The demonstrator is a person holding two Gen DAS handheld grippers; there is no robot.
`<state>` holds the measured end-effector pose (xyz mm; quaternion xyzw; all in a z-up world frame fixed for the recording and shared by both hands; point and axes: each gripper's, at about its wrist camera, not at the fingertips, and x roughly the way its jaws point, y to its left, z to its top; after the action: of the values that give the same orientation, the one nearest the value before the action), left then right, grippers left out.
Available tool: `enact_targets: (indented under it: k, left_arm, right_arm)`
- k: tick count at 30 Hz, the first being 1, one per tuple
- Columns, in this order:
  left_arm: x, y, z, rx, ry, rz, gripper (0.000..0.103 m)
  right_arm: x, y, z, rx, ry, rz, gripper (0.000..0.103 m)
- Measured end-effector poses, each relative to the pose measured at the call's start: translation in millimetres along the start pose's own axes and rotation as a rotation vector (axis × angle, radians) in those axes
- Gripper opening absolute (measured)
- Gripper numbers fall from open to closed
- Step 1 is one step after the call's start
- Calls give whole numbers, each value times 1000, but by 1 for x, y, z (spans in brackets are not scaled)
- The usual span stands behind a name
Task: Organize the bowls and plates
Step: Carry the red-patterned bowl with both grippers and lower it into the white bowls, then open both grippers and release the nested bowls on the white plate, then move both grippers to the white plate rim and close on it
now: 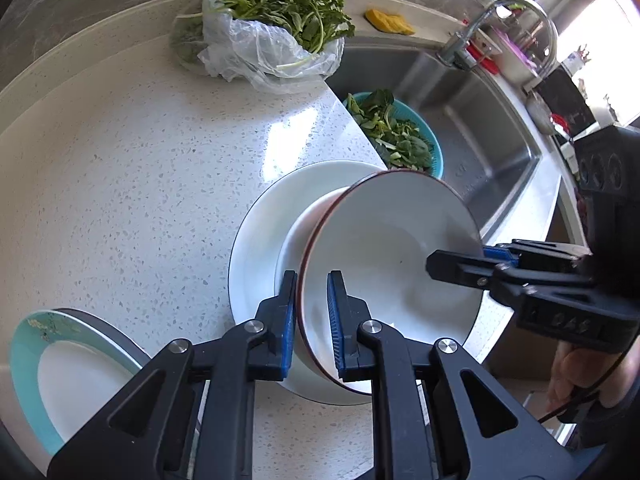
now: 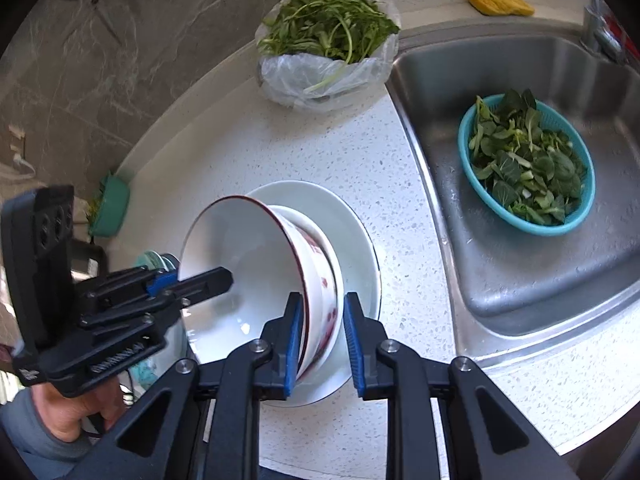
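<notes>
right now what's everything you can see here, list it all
bowl: one, white, red rim, tilted on second bowl
second bowl: one, white, on plate
plate: one, white, mid counter
teal plate: one, teal rim, counter's near left
bag: one, clear, greens inside, back of counter
basket: one, teal, greens inside, in sink
sponge: one, yellow, ledge behind sink
tap: one, steel, behind sink
sink: one, steel, right of counter
counter: one, white speckled
left gripper: black, blue pads, shut on bowl's rim
right gripper: black, blue pads, astride the rim, grip unclear
</notes>
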<state>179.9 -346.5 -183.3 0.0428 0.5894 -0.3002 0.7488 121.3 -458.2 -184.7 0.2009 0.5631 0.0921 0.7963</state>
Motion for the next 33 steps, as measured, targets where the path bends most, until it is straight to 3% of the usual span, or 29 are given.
enact_targets:
  k: [7,11,13,15,17,19,20,21,25,30,33]
  left_arm:
    - [-13,4,-8,-71,-56,-13,15]
    - [-28,3,-17,-65,-98,-23,21]
    - [-37,3,-21,-57,-124,-33,29]
    - [-45,4,-25,-51,-152,-43,53]
    - [-51,6,-29,-53,-178,-55,57]
    - [-58,8,-36,-66,-198,-67,57]
    - [-62,8,-40,-68,-208,-69,62]
    - [-65,8,-44,-69,-214,-61,67]
    - [-78,14,-62,-117,-233,-40,68]
    - [-93,20,-88,-216,-267,42,72]
    - [-89,16,-108,-315,-274,98,72]
  right_arm:
    - [9,4,0,-66,15,-25,23]
    - [10,5,0,-85,6,-45,23]
    - [11,6,-1,-88,1,-47,24]
    - [10,9,-1,-97,-6,-63,26]
    - [9,11,-3,-95,-7,-74,31]
    - [6,15,-4,-96,-5,-79,46]
    - [1,19,-5,-111,-10,-79,50]
    - [-6,22,-6,-124,-19,-84,59]
    - [-43,20,-1,-155,-90,-63,69]
    - [-48,-16,18,-181,-44,-29,69]
    - [-37,-27,29,-262,20,19,66]
